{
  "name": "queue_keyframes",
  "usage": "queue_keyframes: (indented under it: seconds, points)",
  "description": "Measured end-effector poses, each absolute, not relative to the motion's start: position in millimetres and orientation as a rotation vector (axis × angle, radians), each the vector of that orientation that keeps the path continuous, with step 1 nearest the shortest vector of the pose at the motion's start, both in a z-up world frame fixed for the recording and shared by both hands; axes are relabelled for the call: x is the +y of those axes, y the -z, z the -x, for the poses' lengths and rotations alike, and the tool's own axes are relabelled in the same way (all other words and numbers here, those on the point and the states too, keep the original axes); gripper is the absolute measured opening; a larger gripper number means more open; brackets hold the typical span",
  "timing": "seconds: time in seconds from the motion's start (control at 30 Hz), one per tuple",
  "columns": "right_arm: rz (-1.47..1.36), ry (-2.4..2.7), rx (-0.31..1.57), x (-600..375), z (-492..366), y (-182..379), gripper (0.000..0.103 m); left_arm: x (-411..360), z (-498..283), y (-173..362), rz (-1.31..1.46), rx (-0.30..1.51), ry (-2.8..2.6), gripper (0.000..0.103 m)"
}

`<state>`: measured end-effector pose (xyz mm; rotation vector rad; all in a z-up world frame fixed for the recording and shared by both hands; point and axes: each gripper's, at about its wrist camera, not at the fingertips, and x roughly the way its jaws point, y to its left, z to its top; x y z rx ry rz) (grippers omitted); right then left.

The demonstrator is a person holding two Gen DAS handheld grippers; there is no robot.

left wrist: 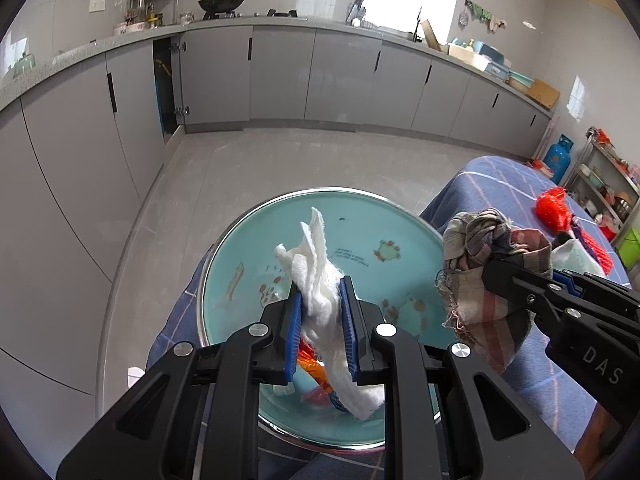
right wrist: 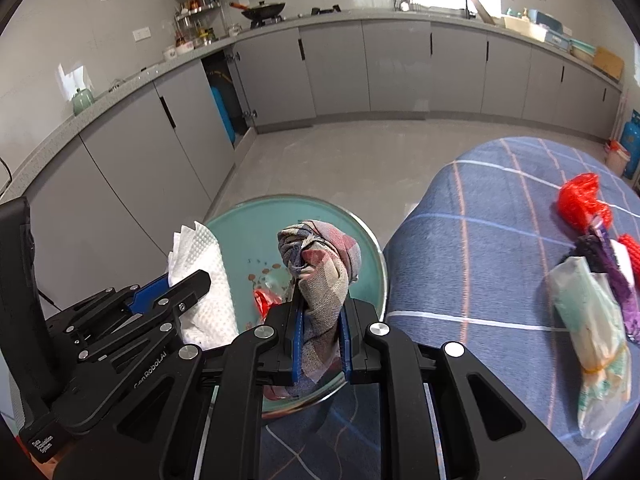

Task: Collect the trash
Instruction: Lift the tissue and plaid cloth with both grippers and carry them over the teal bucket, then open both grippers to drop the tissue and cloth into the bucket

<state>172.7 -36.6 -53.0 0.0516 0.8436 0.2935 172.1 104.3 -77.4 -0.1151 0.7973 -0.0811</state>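
My left gripper (left wrist: 320, 300) is shut on a crumpled white paper towel (left wrist: 316, 264) and holds it over a teal basin (left wrist: 360, 216) with a metal rim. Orange and red wrappers (left wrist: 316, 376) lie in the basin under the towel. My right gripper (right wrist: 320, 312) is shut on a wadded plaid cloth (right wrist: 320, 264), held above the basin's right side (right wrist: 360, 232). The cloth (left wrist: 480, 264) and right gripper (left wrist: 496, 272) show at right in the left wrist view. The towel (right wrist: 204, 280) and left gripper (right wrist: 188, 284) show at left in the right wrist view.
A table with a blue checked cloth (right wrist: 500, 240) lies to the right. On it are a red mesh bag (right wrist: 580, 200), a purple item (right wrist: 616, 280) and a pale plastic packet (right wrist: 592, 340). Grey kitchen cabinets (right wrist: 400, 68) line the far walls across open floor.
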Motion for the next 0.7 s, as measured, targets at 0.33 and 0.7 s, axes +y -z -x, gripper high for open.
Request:
queue_keyframes:
  seconds: [0.33, 0.7]
  points:
    - [-0.05, -0.299, 0.899, -31.5, -188.5, 74.5, 0.016, 108.7, -177.7, 93.3, 0.097, 0.833, 0.078, 0.019]
    - [-0.053, -0.328, 0.918, -27.5, -194.3, 77.6, 0.017, 106.3, -180.4, 102.2, 0.076, 0.844, 0.077, 0.019]
